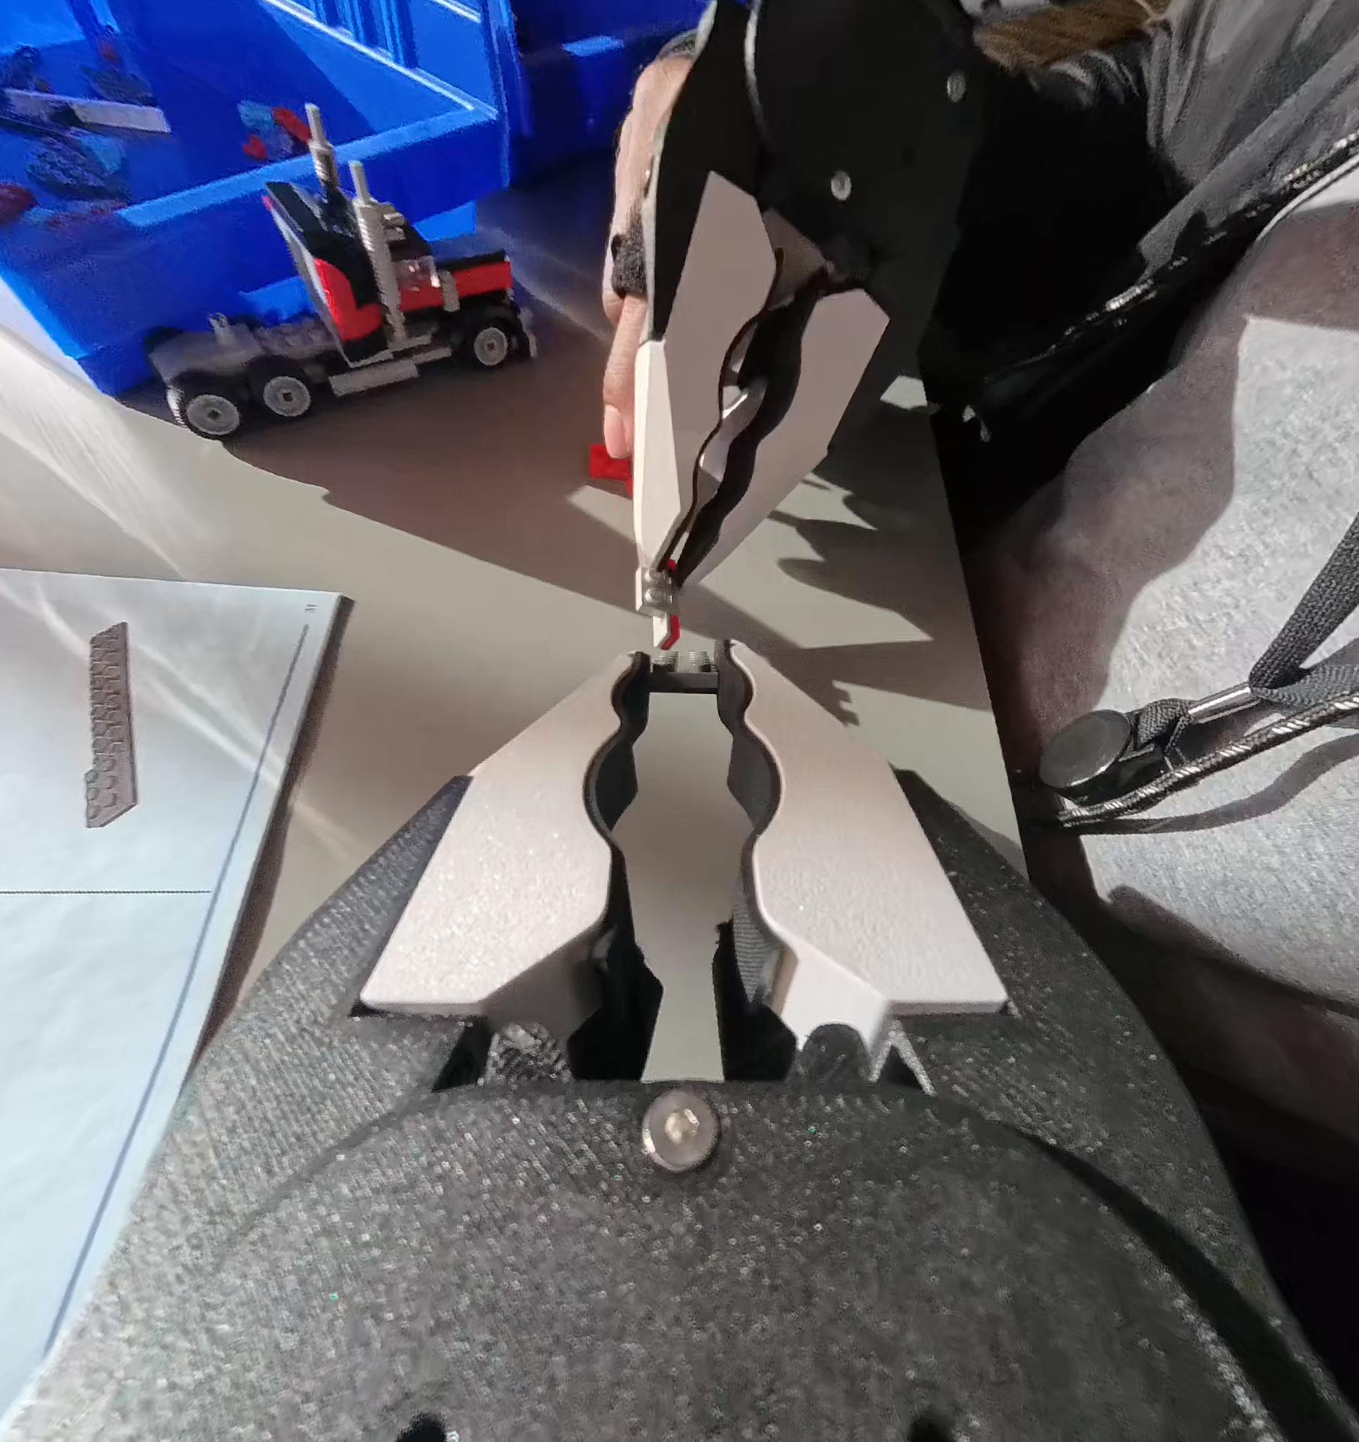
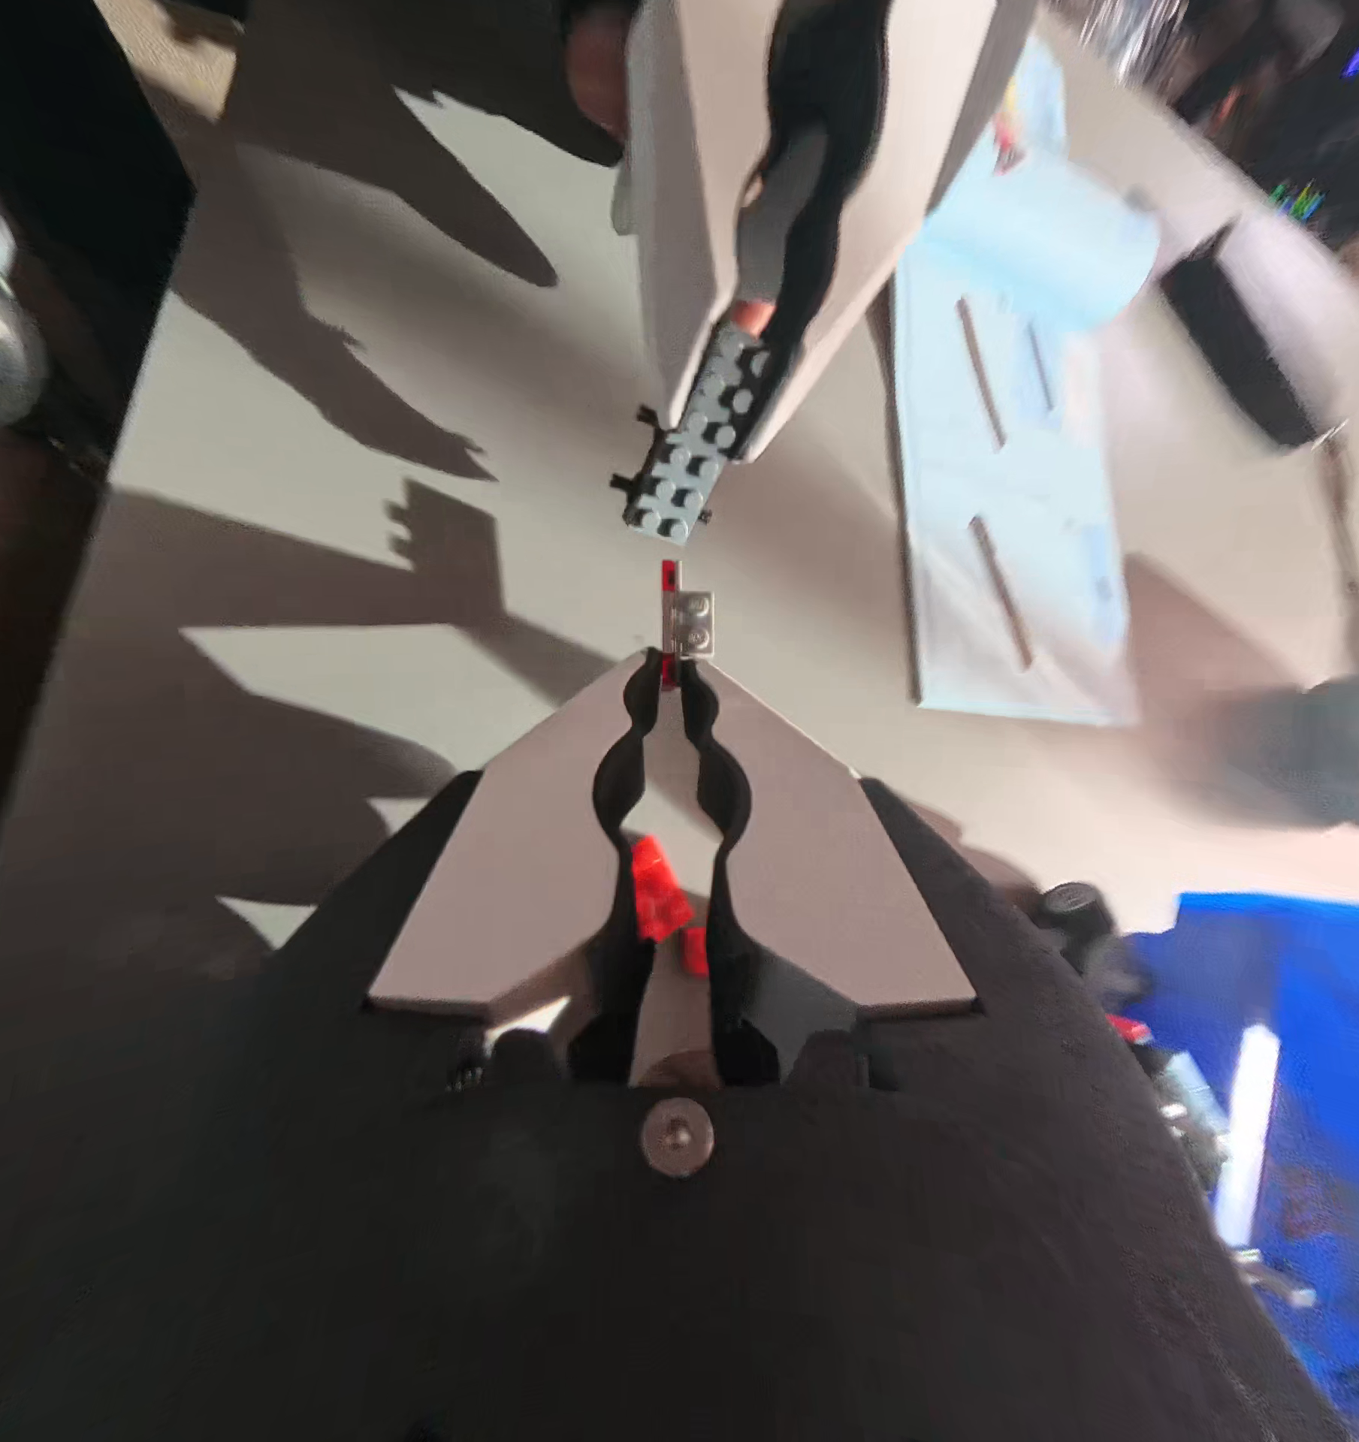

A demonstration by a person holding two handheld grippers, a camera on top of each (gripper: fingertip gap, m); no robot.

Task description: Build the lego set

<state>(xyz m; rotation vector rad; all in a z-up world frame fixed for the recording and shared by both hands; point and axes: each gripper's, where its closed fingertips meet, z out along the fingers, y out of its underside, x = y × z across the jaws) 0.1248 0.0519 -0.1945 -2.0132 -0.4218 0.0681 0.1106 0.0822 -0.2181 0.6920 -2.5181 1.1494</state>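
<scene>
My left gripper (image 1: 684, 663) is shut on a long grey studded plate with a black underside (image 1: 684, 669); the right wrist view shows that plate (image 2: 692, 452) sticking out of the left gripper (image 2: 738, 390). My right gripper (image 2: 667, 663) is shut on a small grey and red piece (image 2: 688, 620), held just short of the plate's free end. In the left wrist view the right gripper (image 1: 664, 577) comes down from above with that piece (image 1: 660, 605) a little above my left fingertips. The two parts are apart.
A built red, black and grey truck (image 1: 348, 312) stands by blue parts bins (image 1: 215, 140). The instruction booklet (image 1: 114, 819) lies at left, also showing in the right wrist view (image 2: 1012, 484). Loose red bricks (image 2: 660, 897) lie on the table (image 1: 465, 546). A person's grey clothing (image 1: 1246, 468) is at right. My hands' fingertips stand some 5 cm from each other.
</scene>
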